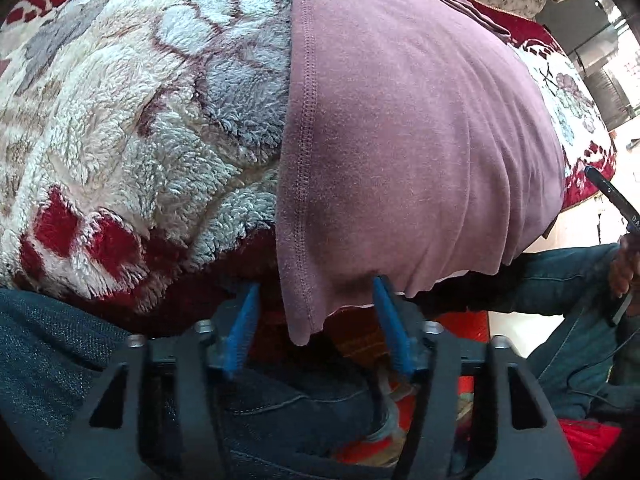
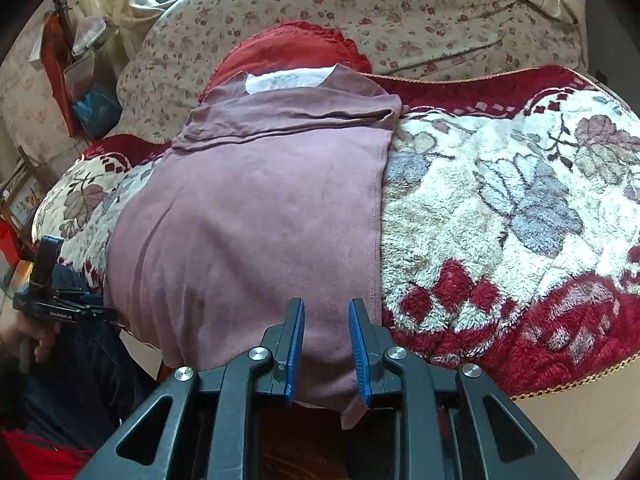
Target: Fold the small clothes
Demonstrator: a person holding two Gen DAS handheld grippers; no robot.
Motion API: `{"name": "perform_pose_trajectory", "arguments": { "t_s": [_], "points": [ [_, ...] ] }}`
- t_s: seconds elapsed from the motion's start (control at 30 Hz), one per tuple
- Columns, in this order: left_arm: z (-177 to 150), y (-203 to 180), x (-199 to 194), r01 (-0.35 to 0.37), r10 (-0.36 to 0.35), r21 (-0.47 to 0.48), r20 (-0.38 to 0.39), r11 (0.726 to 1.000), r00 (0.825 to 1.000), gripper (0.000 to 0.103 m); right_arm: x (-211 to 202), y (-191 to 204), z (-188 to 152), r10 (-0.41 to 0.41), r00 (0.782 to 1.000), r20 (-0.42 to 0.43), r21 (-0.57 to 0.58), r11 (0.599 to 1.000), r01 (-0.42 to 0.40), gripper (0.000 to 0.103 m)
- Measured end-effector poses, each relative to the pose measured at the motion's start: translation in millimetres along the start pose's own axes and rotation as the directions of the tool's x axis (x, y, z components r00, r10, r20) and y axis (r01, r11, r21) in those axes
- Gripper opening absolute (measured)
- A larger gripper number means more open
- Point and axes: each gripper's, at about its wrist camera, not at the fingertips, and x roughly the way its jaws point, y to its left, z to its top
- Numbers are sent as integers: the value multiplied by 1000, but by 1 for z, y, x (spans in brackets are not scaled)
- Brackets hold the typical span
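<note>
Mauve garment (image 2: pixel 256 216), spread flat over fleece blanket (image 2: pixel 500 220), hem overhanging near edge. Light, limp, clinging knit; best taken at 2 hem corners. Left gripper (image 1: pixel 316 280): jaws part-open, straddling a corner, unpinched. Right gripper (image 2: pixel 326 304): narrow, hem between pads, apparently gripped.

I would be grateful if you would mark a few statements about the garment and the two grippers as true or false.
1. The mauve cotton shirt lies on a fleecy floral blanket. True.
2. The shirt is green. False: it is mauve.
3. The shirt's hem hangs between the blue pads of the right gripper. True.
4. The left gripper holds a sock. False: only the shirt's hem corner hangs between its pads.
</note>
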Motion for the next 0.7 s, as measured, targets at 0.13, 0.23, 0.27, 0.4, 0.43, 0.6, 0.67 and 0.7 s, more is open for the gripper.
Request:
{"name": "perform_pose_trajectory", "arguments": {
  "t_s": [0.13, 0.23, 0.27, 0.4, 0.43, 0.6, 0.67, 0.7],
  "points": [
    [-7, 0, -1, 20, -19, 9, -13, 1000, 1000, 11, -3, -7, -1, -30, 1000, -7, 29, 999, 30, 21],
    [-9, -2, -6, 44, -45, 34, 5, 998, 999, 11, -5, -17, -9, -56, 997, -50, 73, 996, 60, 21],
    [-7, -2, -6, 52, -53, 38, 8, 998, 999, 11, -6, -18, -13, -57, 996, -68, 83, 995, 62, 21],
    [2, -7, 0, 72, -72, 35, 4, 997, 997, 11, -2, -18, -32, -49, 984, -170, 97, 993, 66, 23],
    [2, -7, 0, 80, -80, 32, 4, 996, 997, 11, 2, -17, -36, -38, 980, -197, 95, 994, 58, 28],
    [1, -4, 1, 100, -100, 26, 6, 995, 995, 11, 24, -8, -44, -40, 956, -291, 48, 997, 57, 30],
    [1, -3, 0, 101, -102, 25, 9, 995, 995, 11, 33, -10, -43, -38, 950, -311, 58, 997, 58, 30],
    [1, -2, 0, 101, -102, 26, 8, 995, 995, 11, 37, -11, -43, -38, 947, -320, 59, 996, 60, 30]
  ]
}}
